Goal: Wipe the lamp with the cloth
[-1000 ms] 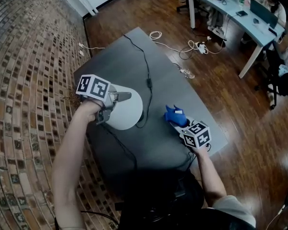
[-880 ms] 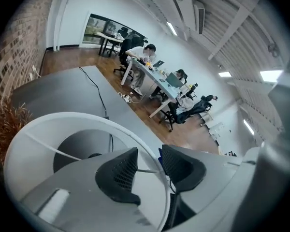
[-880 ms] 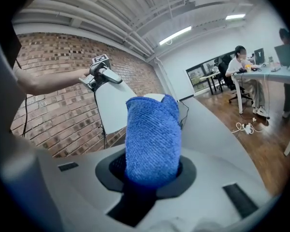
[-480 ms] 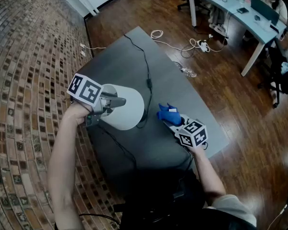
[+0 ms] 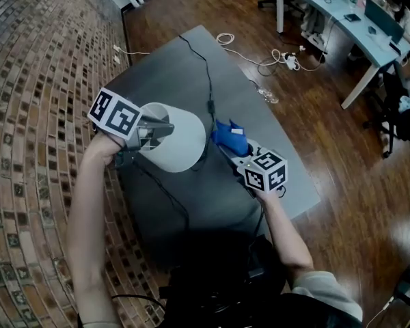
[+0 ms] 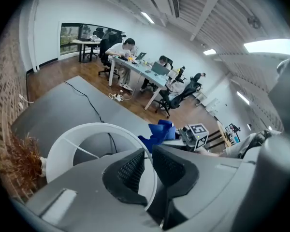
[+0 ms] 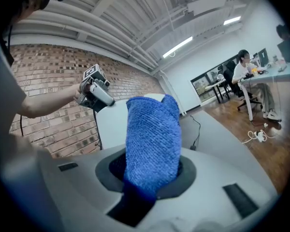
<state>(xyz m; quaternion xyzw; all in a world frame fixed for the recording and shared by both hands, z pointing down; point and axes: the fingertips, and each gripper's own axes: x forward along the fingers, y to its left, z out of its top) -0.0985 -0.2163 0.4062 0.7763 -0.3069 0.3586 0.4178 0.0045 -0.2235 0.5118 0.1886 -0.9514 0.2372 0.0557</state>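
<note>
**Left claw grips the lampshade, right claw brings the cloth close**

The only markings are the black-and-white square patterns on the cube of each claw; no words can be read.

The lamp (image 5: 183,145), with a white shade, is over the near-left part of the grey table (image 5: 184,67). In the head view the shade leans. Its open end faces up and left, and its long axis runs from there down and right toward the tabletop. The left claw (image 5: 165,126) has just been closing, and its pads now clench the shade's thin rim (image 6: 87,132), which passes between them.

The right claw (image 5: 238,153) is clenched on the blue cloth (image 5: 229,137), which stands up out of it in a folded bunch. It is held just beside the shade's right side, and I cannot tell whether they touch.

A black cord (image 5: 206,87) runs along the table away from the lamp. The floor (image 5: 41,80) is patterned brick on the left and dark wood on the right, with a white cable (image 5: 280,63) lying on the wood. Farther off, seated people work at a long pale table (image 5: 342,19).
</note>
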